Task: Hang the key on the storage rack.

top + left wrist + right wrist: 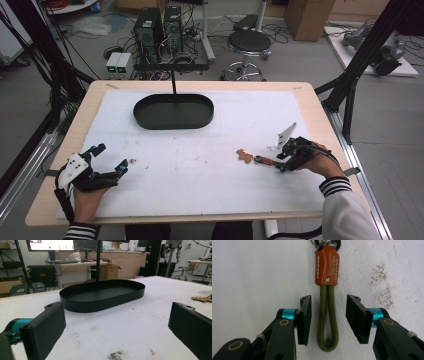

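A keychain lies on the white mat: an olive-green cord loop (326, 317) joined to a brown leather tab (327, 265), with metal rings at the far end. In the high view the keychain (259, 159) lies right of centre, its brown end piece (244, 155) pointing left. My right gripper (328, 318) is open, low over the mat, its jaws on either side of the cord loop without touching it; the high view shows it (283, 164) at the keychain's right end. My left gripper (111, 159) rests open at the front left, nothing between its jaws.
A black oval tray (173, 111) with an upright post (173, 80) stands at the back centre of the mat. A small white card (287, 134) stands by the right hand. The tray (102, 295) faces the left gripper. Stains mark the mat.
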The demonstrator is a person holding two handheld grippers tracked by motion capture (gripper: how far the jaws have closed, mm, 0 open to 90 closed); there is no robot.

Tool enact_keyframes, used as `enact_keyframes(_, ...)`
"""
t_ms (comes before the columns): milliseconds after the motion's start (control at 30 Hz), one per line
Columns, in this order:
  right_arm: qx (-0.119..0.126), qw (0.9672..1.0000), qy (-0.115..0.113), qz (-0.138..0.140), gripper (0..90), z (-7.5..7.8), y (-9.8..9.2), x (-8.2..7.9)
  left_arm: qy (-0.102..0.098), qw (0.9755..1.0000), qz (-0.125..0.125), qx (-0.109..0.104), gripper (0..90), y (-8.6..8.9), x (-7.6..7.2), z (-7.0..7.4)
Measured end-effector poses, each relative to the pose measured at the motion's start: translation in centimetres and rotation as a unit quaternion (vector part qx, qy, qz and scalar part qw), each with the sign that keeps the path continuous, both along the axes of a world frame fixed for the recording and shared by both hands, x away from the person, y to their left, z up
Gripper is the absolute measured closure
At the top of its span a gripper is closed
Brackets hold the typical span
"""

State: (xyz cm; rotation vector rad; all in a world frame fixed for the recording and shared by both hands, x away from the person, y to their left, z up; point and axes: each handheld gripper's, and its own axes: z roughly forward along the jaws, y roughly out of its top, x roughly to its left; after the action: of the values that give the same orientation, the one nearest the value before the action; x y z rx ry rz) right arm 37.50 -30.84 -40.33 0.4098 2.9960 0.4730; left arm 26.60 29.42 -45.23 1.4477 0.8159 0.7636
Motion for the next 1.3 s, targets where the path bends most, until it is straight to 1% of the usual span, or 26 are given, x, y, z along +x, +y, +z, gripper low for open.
enact_keyframes(267,-0.006,0.9999,0.004,0.009,60.9,-0.16,0.07,0.02,0.000,1.0000,0.000,0.000,1.7,0.01,0.00,0.00)
enact_keyframes(367,-0.004,0.9999,0.006,0.011,63.3,-0.17,0.13,0.02,0.000,1.0000,0.000,0.000,1.7,0.01,0.00,0.00)
enact_keyframes(500,-0.011,0.9998,0.010,0.014,66.0,-0.26,0.16,0.11,-0.001,1.0000,0.000,-0.001,1.7,0.02,0.00,0.00)
enact_keyframes(600,-0.020,0.9996,0.014,0.015,69.4,-0.44,0.25,0.12,-0.001,1.0000,0.000,0.000,1.7,0.01,0.00,0.00)
enact_keyframes(633,-0.019,0.9995,0.017,0.020,73.2,-0.44,0.32,0.17,-0.001,1.0000,0.000,0.000,1.7,0.01,0.00,0.00)
enact_keyframes(767,-0.022,0.9994,0.014,0.021,77.5,-0.43,0.46,0.07,-0.001,1.0000,0.000,0.000,1.7,0.01,0.00,0.00)
enact_keyframes(933,-0.024,0.9995,0.013,0.019,78.5,-0.38,0.55,-0.07,-0.001,1.0000,0.000,0.000,1.7,0.00,0.00,-0.01)
enact_keyframes(1033,-0.018,0.9997,0.013,0.013,78.8,-0.33,0.44,-0.02,-0.001,1.0000,0.000,0.000,1.7,-0.01,-0.01,-0.01)
enact_keyframes(1100,-0.007,0.9998,0.017,0.010,78.9,-0.27,0.42,0.04,-0.001,1.0000,0.001,0.000,1.7,-0.02,0.00,-0.01)
enact_keyframes(1133,-0.008,0.9998,0.013,0.008,78.9,-0.19,0.43,0.00,0.000,1.0000,0.000,0.001,1.7,-0.01,0.01,0.00)
enact_keyframes(1167,0.006,0.9999,0.015,0.001,78.8,-0.09,0.40,0.02,0.000,1.0000,-0.001,0.001,1.7,-0.01,0.01,0.01)
enact_keyframes(1200,0.006,0.9999,0.015,0.001,78.8,-0.09,0.40,0.02,0.000,1.0000,-0.001,0.001,1.7,-0.02,0.03,0.01)
enact_keyframes(1233,0.011,0.9999,0.008,-0.002,78.9,-0.02,0.34,0.00,0.001,1.0000,-0.003,0.001,1.7,-0.01,0.06,0.01)
enact_keyframes(1300,0.028,0.9995,0.011,-0.010,78.9,0.10,0.25,0.02,0.003,1.0000,-0.005,0.001,1.7,0.01,0.10,0.03)
